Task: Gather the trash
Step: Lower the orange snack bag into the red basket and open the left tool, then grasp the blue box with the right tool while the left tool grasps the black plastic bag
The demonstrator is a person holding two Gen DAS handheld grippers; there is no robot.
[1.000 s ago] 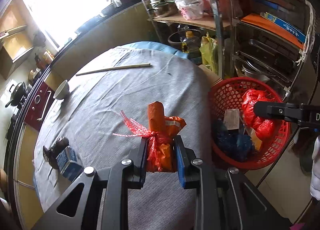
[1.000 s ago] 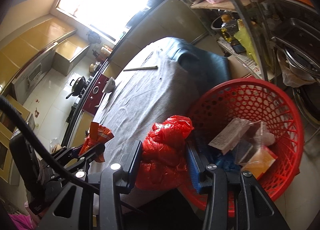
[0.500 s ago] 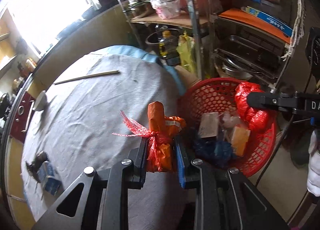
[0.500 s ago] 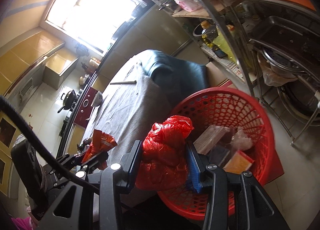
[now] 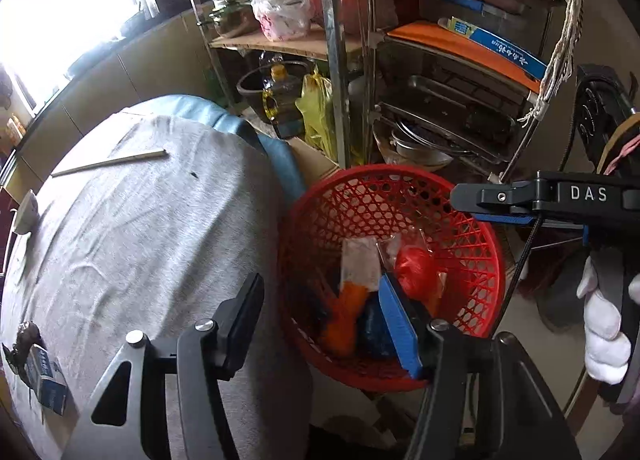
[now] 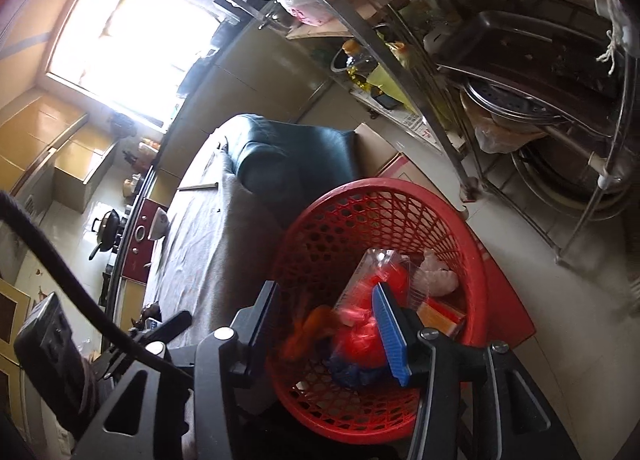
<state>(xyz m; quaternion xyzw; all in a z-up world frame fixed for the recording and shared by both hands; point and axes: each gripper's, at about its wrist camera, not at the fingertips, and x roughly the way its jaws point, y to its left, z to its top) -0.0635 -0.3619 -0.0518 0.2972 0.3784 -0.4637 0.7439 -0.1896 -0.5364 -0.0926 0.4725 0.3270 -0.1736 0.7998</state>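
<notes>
Both grippers hang over the round red plastic lattice basket (image 5: 472, 260) that sits on the floor just beside the grey-clothed table (image 5: 140, 228). The left gripper (image 5: 324, 320) has its jaws opening, spread wide with nothing between the pads; the orange snack wrapper (image 5: 344, 316) lies below them inside the basket, its long axis running roughly away from the camera. The right gripper (image 6: 324, 324) is also opening its jaws, and the crumpled red plastic bag (image 6: 360, 336) shows beneath them, blurred, so I would say it is dropping or just landed rather than pinched, though the smear makes that hard to swear to.

What is left to collect, as far as I can judge, lies on the table's near left edge: a small blue carton (image 5: 46, 380) touching a dark brown scrap (image 5: 24, 336). They sit well apart from the basket, off to the left gripper's outer side, so the left hand is the nearer one for them.
</notes>
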